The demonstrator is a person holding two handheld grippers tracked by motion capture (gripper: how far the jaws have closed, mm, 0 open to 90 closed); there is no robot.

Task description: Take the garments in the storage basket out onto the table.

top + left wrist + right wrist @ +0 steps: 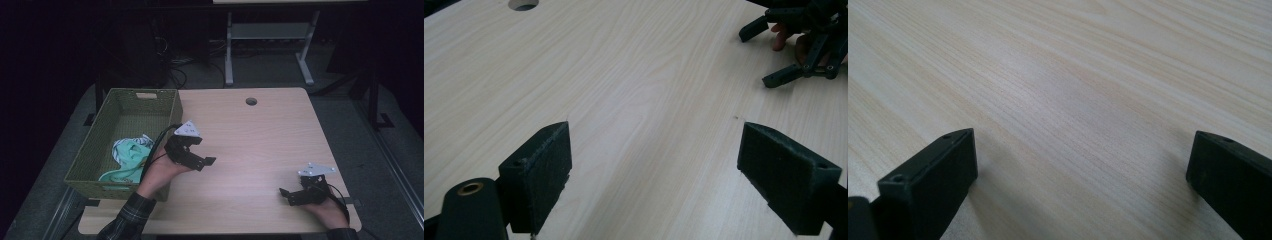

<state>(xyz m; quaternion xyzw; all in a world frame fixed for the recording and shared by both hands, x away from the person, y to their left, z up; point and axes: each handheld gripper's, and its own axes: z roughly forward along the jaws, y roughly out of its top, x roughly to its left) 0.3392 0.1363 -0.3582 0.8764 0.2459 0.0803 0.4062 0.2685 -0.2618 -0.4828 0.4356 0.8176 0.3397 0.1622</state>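
Observation:
My left gripper (pixel 206 163) hovers over the left part of the light wooden table (pixel 250 135), just right of a green woven basket (pixel 108 120), and its jaws point right. In the left gripper view its jaws (pixel 656 175) stand wide apart over bare wood, empty. My right gripper (pixel 286 195) rests near the table's front right edge, jaws pointing left. Its own view shows the jaws (pixel 1083 175) open with nothing between them. The right gripper (pixel 799 45) also shows far off in the left gripper view.
The basket holds mint-green and white cloth (pixel 127 152) at its near end. A round cable hole (pixel 251 101) sits near the table's far edge. Beyond the table stand a grey desk frame (pixel 270 35) and floor cables (pixel 175 70).

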